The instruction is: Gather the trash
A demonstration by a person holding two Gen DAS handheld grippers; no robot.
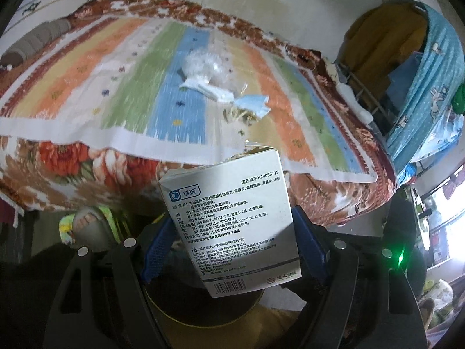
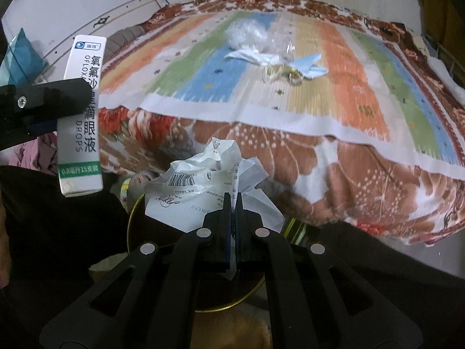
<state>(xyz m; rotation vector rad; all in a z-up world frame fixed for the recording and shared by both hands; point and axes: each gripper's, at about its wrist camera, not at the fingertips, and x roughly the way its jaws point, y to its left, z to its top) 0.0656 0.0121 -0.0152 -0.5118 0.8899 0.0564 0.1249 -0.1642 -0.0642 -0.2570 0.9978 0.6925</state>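
Observation:
My left gripper (image 1: pixel 232 226) is shut on a white eye-drop carton (image 1: pixel 232 221) and holds it over a round gold-rimmed bin (image 1: pixel 203 311). The carton also shows at the left of the right wrist view (image 2: pixel 82 116), with the left gripper's finger (image 2: pixel 52 99) across it. My right gripper (image 2: pixel 233 203) is shut on a crumpled white plastic wrapper (image 2: pixel 203 186) above the same bin (image 2: pixel 139 203). More trash lies on the bed: a clear plastic wad (image 1: pixel 200 64), white paper (image 1: pixel 209 88), blue-white scraps (image 1: pixel 252 104) and dry brownish bits (image 2: pixel 282 74).
A bed with a striped mat (image 1: pixel 116 87) over a floral blanket (image 2: pixel 348 180) fills the middle. A blue patterned cloth (image 1: pixel 436 87) hangs over a wire rack at the right. A grey pillow (image 1: pixel 35 43) lies at the bed's far left by the wall.

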